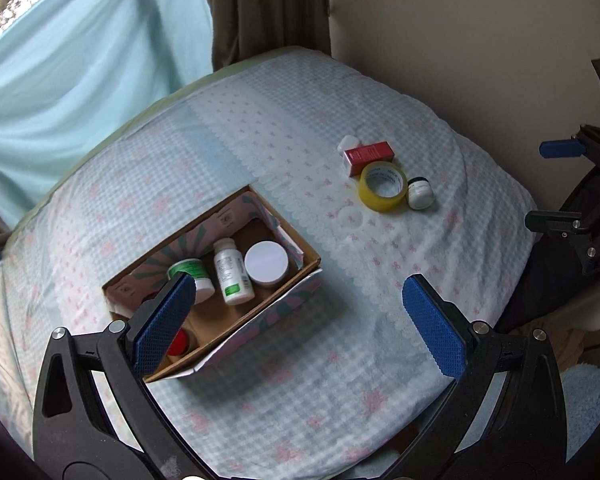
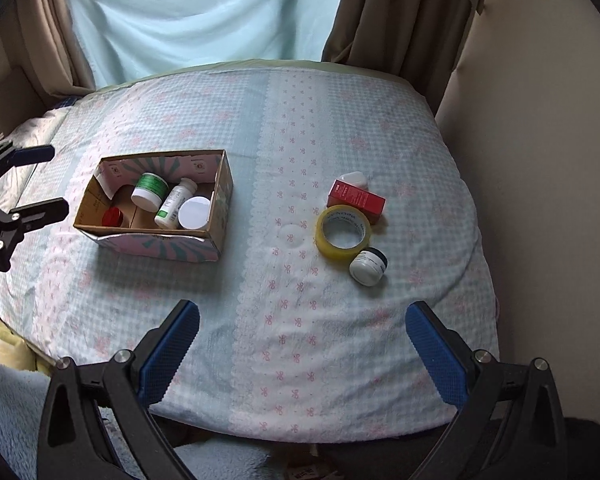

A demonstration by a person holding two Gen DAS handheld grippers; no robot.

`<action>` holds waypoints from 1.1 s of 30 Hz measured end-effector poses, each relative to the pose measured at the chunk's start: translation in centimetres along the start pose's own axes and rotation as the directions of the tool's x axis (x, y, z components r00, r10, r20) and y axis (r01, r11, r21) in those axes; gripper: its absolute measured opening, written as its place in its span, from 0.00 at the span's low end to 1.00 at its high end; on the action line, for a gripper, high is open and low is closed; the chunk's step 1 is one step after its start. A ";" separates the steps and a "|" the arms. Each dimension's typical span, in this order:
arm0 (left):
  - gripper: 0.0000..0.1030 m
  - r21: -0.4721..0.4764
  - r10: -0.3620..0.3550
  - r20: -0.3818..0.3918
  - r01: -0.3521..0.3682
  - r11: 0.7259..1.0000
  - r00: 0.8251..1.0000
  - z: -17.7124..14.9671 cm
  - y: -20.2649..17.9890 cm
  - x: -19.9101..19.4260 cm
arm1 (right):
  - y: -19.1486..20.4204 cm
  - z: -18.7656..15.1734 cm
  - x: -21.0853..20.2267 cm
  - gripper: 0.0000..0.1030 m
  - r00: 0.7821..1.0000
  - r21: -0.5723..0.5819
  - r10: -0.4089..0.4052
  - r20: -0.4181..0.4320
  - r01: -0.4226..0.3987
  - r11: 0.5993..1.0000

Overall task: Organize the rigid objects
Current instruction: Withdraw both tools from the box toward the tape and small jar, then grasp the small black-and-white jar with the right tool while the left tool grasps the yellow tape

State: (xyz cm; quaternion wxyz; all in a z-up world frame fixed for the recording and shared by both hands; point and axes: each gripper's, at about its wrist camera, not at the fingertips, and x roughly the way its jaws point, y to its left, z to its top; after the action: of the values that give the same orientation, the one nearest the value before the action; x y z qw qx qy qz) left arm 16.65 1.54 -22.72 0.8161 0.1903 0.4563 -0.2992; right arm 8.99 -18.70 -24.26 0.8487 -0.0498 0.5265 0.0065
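An open cardboard box (image 1: pixel 308 268) (image 2: pixel 220 196) sits on the bed. It holds a green-labelled jar (image 1: pixel 192 274) (image 2: pixel 150 192), a white bottle (image 1: pixel 232 276) (image 2: pixel 176 208), a white-lidded jar (image 1: pixel 266 264) (image 2: pixel 195 213) and a red-capped item (image 1: pixel 180 342) (image 2: pixel 112 217). To the right lie a yellow tape roll (image 1: pixel 382 187) (image 2: pixel 343 232), a red carton (image 1: pixel 370 156) (image 2: pixel 356 200), a small white jar (image 1: pixel 420 193) (image 2: pixel 367 266) and a white cap (image 1: pixel 348 144) (image 2: pixel 354 178). My left gripper (image 1: pixel 296 320) is open and empty, just right of the box. My right gripper (image 2: pixel 302 340) is open and empty, in front of the loose items.
The bed (image 2: pixel 300 120) has a pale blue checked cover with pink bows. A blue curtain (image 2: pixel 200 12) and brown drapes (image 2: pixel 400 20) hang behind it. A beige wall (image 2: pixel 540 160) stands at the right. A fluffy blue cloth (image 2: pixel 20 420) lies at the near edge.
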 end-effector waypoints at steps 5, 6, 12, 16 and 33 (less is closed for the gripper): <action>1.00 0.094 0.009 -0.053 -0.004 0.996 0.999 2.9 -4.6 4.4 | -3.8 0.5 3.1 1.00 0.997 -0.139 0.065 -0.031 -0.068 0.988; 1.00 0.108 0.014 -0.065 -0.007 0.994 0.998 3.5 -5.4 5.4 | -4.7 0.8 4.1 1.00 0.996 -0.157 0.080 -0.040 -0.085 0.984; 1.00 0.149 0.026 -0.151 -0.003 0.989 0.988 6.7 -8.4 12.4 | -8.7 2.8 11.0 1.00 0.985 -0.238 0.144 -0.099 -0.164 0.957; 1.00 0.172 0.025 -0.201 0.010 0.985 0.979 8.4 -10.3 16.8 | -9.3 2.9 15.7 1.00 0.976 -0.365 0.148 -0.158 -0.197 0.910; 1.00 0.396 -0.102 -0.295 0.218 0.892 0.950 9.1 -14.3 36.3 | -11.5 -2.2 28.1 0.82 0.971 -0.543 0.214 -0.108 -0.238 0.806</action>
State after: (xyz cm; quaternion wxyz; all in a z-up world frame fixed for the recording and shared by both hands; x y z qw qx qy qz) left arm 27.61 -25.89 -49.72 0.6589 0.3627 0.5000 -0.4293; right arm 20.32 -31.50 -49.47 0.7801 -0.2295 0.5219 0.2577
